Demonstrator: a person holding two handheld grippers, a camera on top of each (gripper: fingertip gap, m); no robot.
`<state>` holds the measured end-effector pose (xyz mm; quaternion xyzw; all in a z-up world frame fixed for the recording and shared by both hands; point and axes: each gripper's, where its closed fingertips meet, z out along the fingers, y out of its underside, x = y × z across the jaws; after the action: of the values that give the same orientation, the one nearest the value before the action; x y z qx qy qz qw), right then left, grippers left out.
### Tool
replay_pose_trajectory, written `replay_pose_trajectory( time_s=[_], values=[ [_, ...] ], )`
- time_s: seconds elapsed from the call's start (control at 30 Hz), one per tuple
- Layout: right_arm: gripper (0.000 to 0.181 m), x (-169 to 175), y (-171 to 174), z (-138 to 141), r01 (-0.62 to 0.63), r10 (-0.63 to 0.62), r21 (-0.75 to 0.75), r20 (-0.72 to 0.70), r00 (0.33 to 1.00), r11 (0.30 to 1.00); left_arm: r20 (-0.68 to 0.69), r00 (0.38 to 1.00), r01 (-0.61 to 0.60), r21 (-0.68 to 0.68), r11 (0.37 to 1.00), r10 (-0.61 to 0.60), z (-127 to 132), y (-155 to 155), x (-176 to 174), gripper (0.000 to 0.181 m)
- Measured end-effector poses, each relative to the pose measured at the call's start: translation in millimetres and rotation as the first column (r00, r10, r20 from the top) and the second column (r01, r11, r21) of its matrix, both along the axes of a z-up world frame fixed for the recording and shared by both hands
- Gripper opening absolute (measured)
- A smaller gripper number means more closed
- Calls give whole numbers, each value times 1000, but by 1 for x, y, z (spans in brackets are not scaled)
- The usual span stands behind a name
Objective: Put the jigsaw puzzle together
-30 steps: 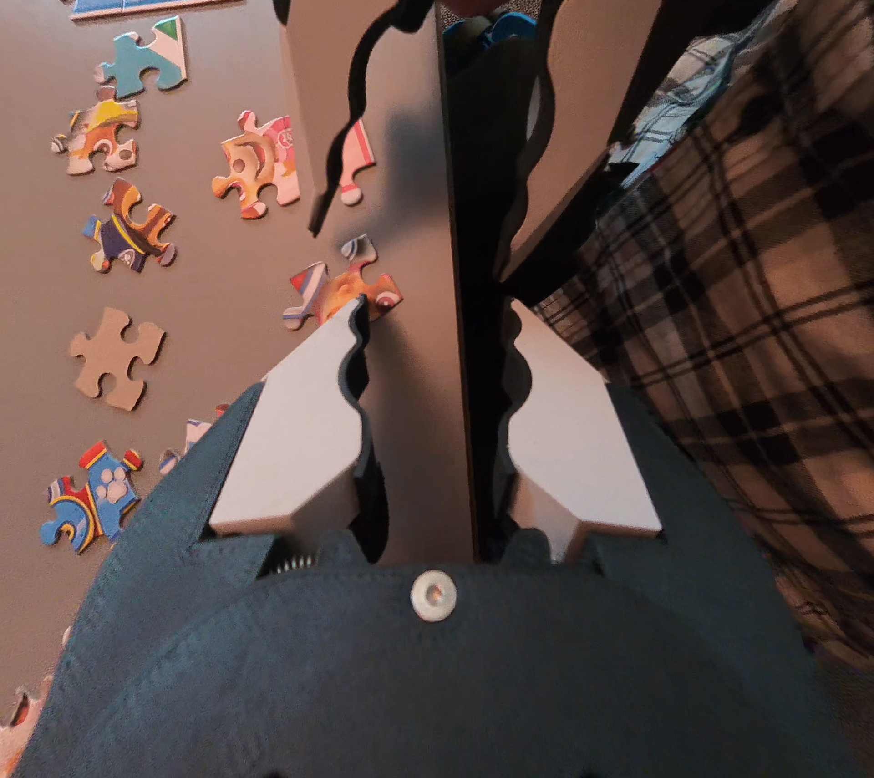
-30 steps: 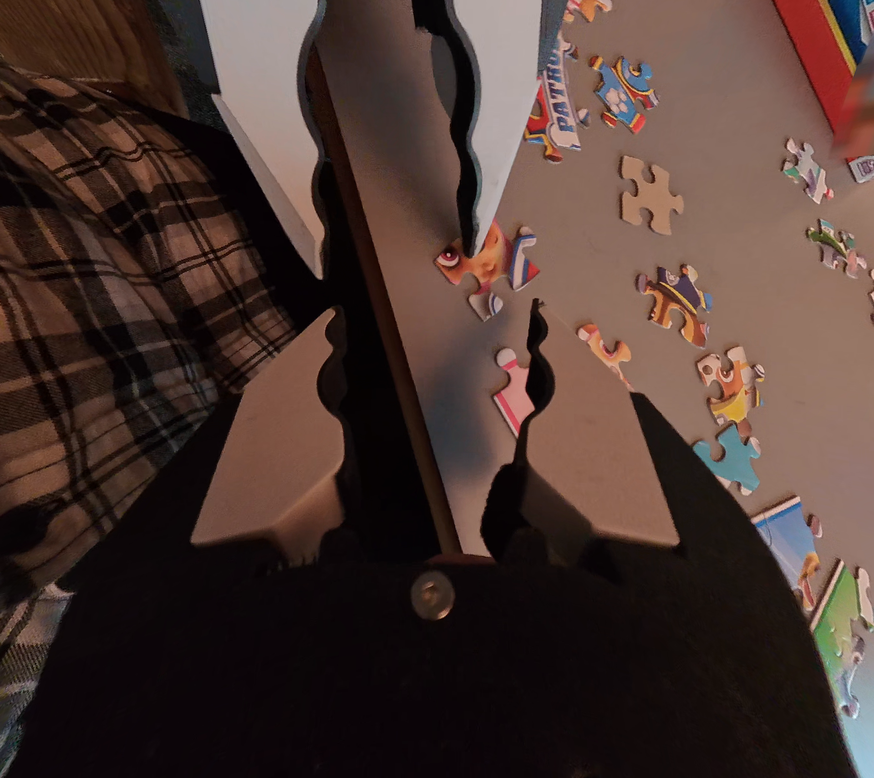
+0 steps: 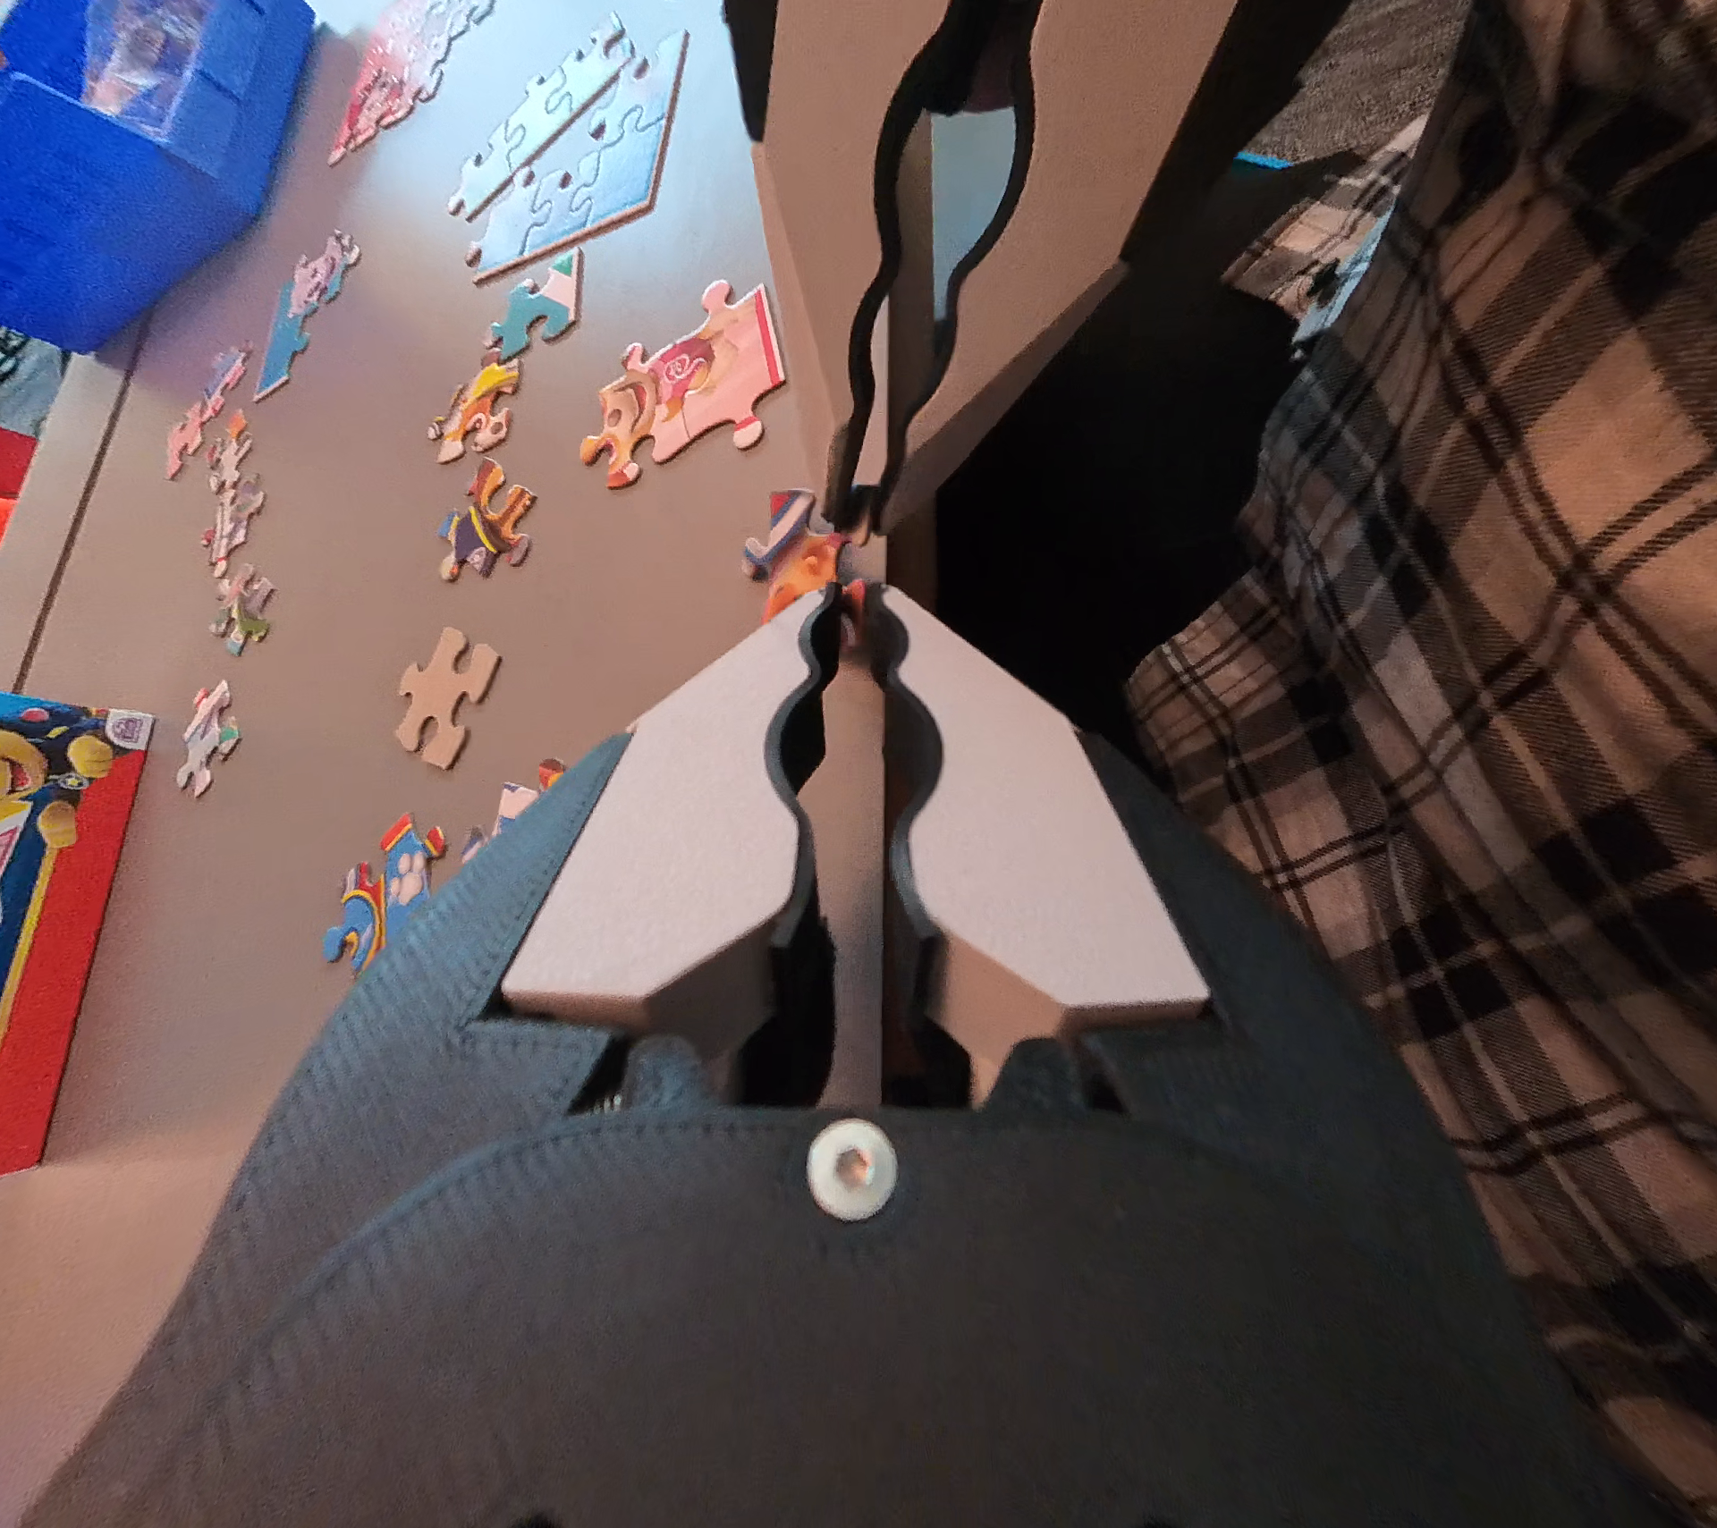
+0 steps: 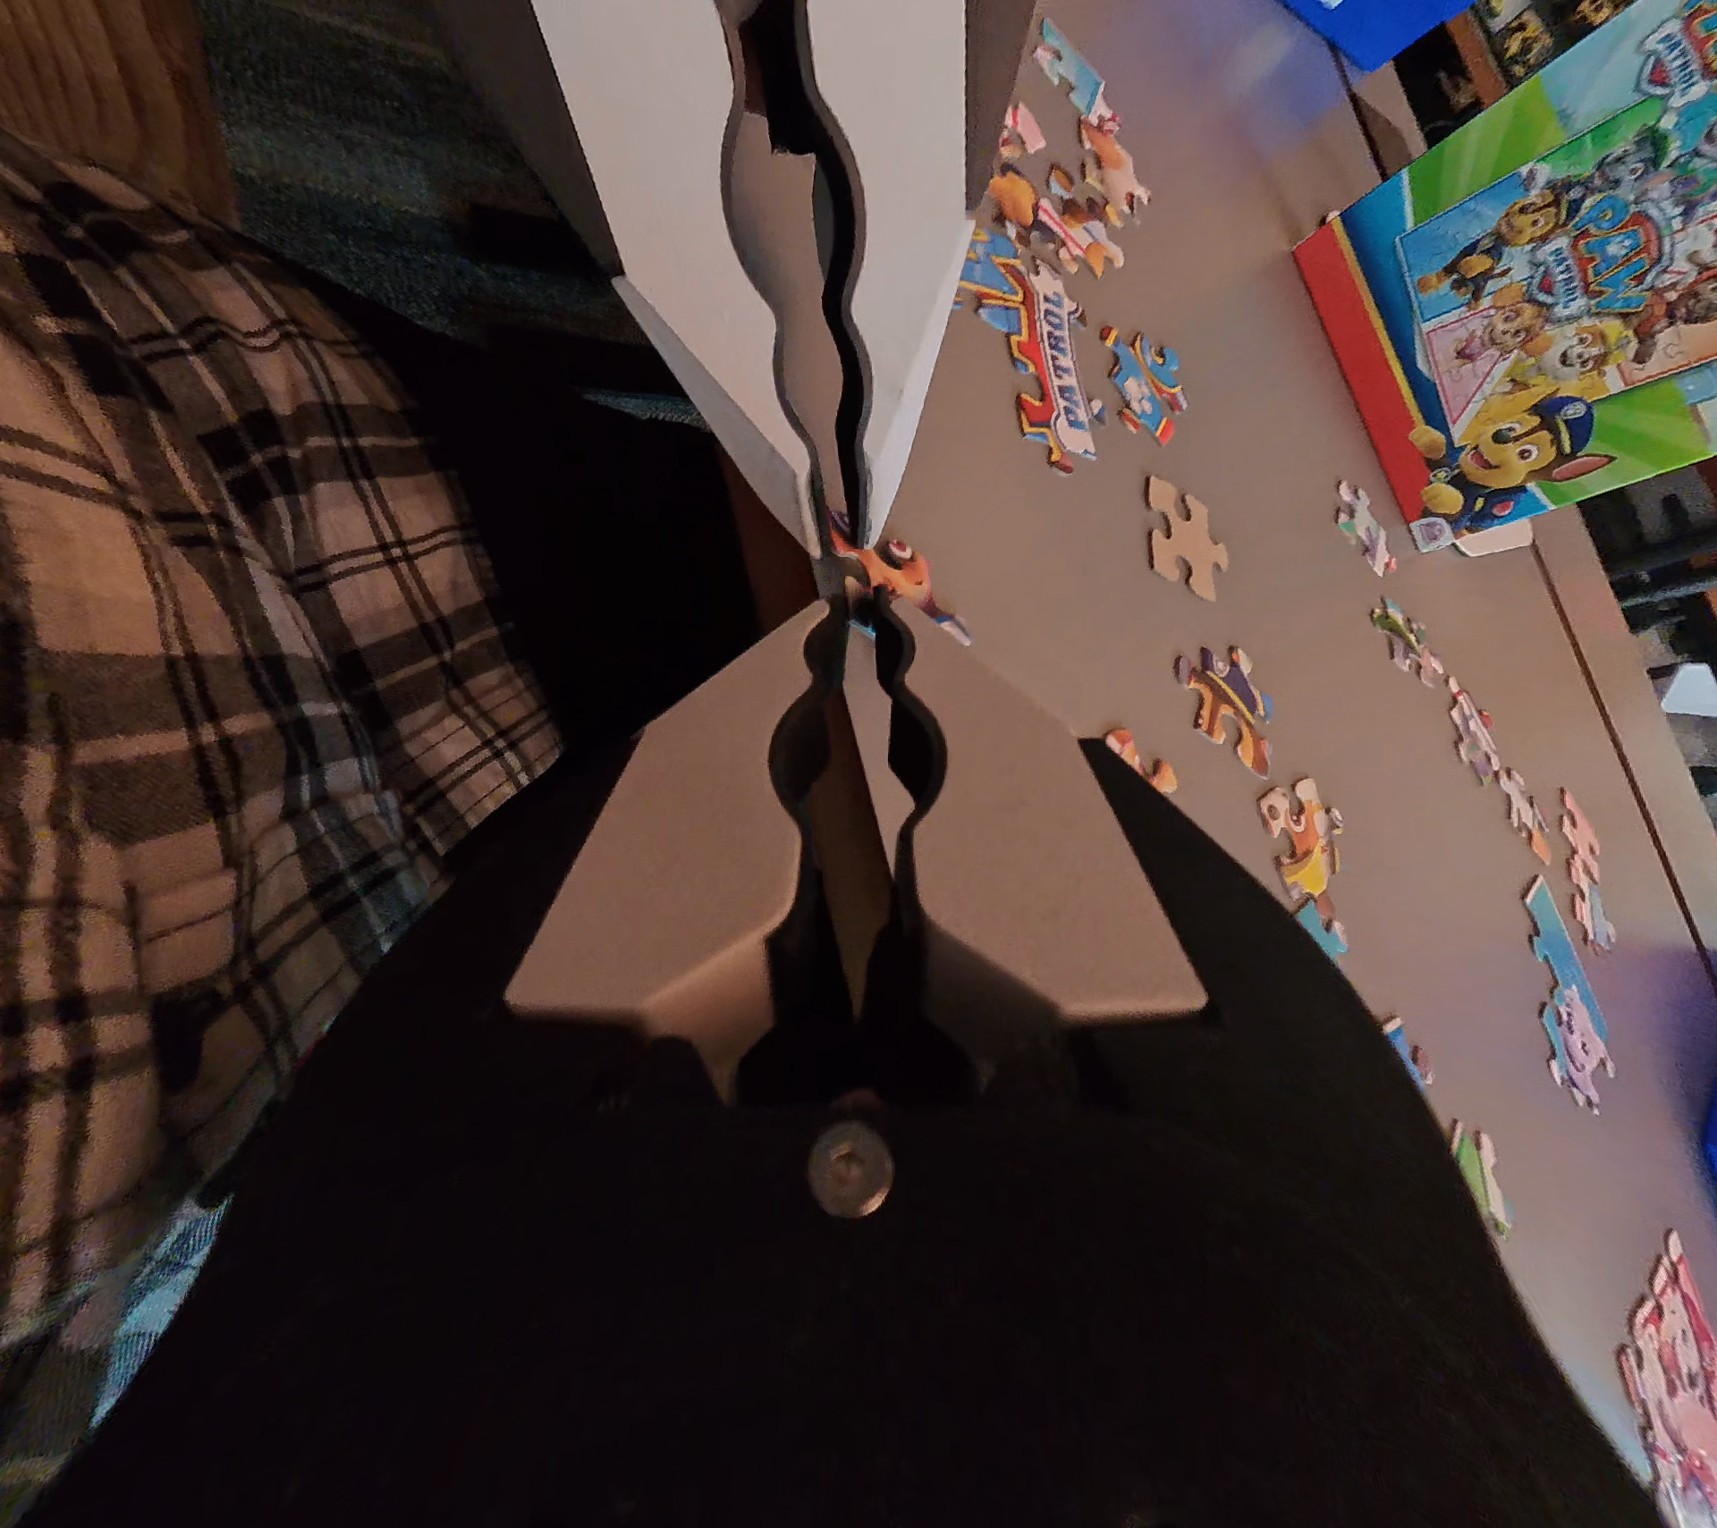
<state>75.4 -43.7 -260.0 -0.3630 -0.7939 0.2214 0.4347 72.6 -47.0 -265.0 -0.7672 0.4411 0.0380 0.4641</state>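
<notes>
Both grippers, wide apart 1 s ago, now pinching the orange puzzle piece [image 3: 806, 554] at the table edge [image 3: 883, 833]: left gripper [image 3: 850, 601], right gripper [image 4: 850, 619].

Orange-and-blue cardboard puzzle piece [image 3: 801, 554] at the grey table's [image 3: 595, 647] near edge, pinched between left gripper [image 3: 853, 612] and right gripper [image 4: 850, 618], tip to tip. Plain brown face-down piece [image 3: 444, 694] farther in; blue plastic bin [image 3: 121, 118] at far edge.

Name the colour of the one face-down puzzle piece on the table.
Plain tan cardboard, no print. The face-down piece shows best in the left wrist view.
</notes>
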Motion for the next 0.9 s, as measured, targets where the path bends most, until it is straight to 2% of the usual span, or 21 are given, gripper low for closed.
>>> replay_pose_trajectory(
  time_s=[0.33, 0.37, 0.43, 0.53, 0.67, 0.77, 0.9],
  values=[
    [1, -5, 1, 29, 3, -9, -52, -110, 994, 999, 1, 1000, -14, 126, 992, 14, 26, 2, -4, 1],
    [3, -5, 2, 32, -1, -6, -62, -118, 993, 998, -6, 1000, -9, 137, 991, 10, 29, 1, -4, 1],
    [17, -6, 2, 39, -16, 4, -88, -134, 991, 996, -15, 1000, 14, 151, 988, -12, 33, -2, -2, 1],
    [20, -5, 2, 43, -54, 42, -95, -126, 991, 994, 8, 999, 43, 185, 982, -46, 47, -7, 3, 1],
    [1, -5, -1, 42, -102, 94, -86, -93, 991, 991, 48, 996, 59, 218, 974, -71, 62, -10, 5, 1],
    [0, -6, -5, 48, -118, 109, -90, -99, 989, 989, 75, 995, 51, 234, 971, -71, 69, -12, 3, 1],
    [0, -12, -5, 51, -116, 113, -20, -107, 988, 993, 103, 994, 24, 232, 972, -49, 71, -12, -5, 2]
  ],
)
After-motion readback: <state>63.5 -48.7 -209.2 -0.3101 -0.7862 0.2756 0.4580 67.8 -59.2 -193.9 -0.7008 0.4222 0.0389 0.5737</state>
